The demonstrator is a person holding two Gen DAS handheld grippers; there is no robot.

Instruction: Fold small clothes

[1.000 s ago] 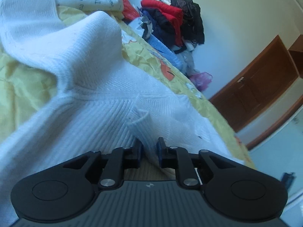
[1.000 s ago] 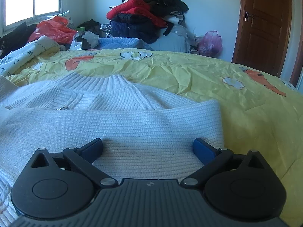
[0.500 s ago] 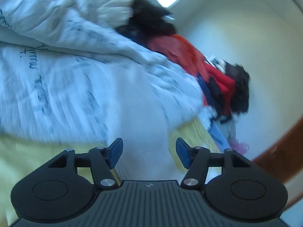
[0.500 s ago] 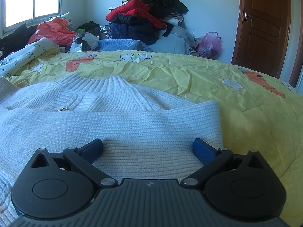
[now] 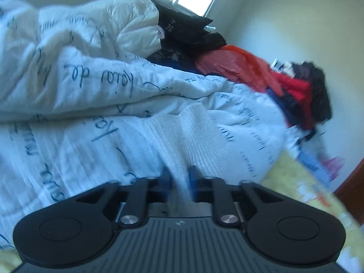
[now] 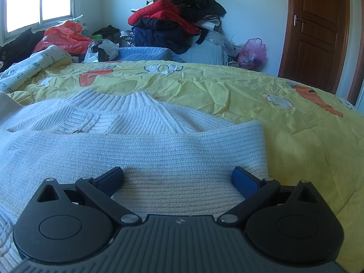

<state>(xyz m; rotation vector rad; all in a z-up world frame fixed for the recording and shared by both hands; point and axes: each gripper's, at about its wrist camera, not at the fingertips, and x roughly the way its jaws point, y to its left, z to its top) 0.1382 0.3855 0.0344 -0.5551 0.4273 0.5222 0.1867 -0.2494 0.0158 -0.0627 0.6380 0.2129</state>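
One white knit sweater [image 6: 141, 141] lies spread on the yellow bedsheet [image 6: 261, 95], one sleeve folded across its chest, and a strip of the same knit [image 5: 193, 136] is pinched between the nearly closed fingers of the left gripper [image 5: 178, 178]. The right gripper [image 6: 177, 178] hangs low over the folded sleeve, fingers wide apart and holding nothing. Around them: one white quilt with blue script [image 5: 79, 86] filling the left view, one heap of red and dark clothes [image 6: 175, 20], one orange bag [image 6: 66, 36], one pink bag [image 6: 252, 50] — and a brown door [image 6: 316, 31].

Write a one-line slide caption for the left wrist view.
Left tongs shut on a white ribbed knit sweater, lifted before a white quilt printed with blue script.
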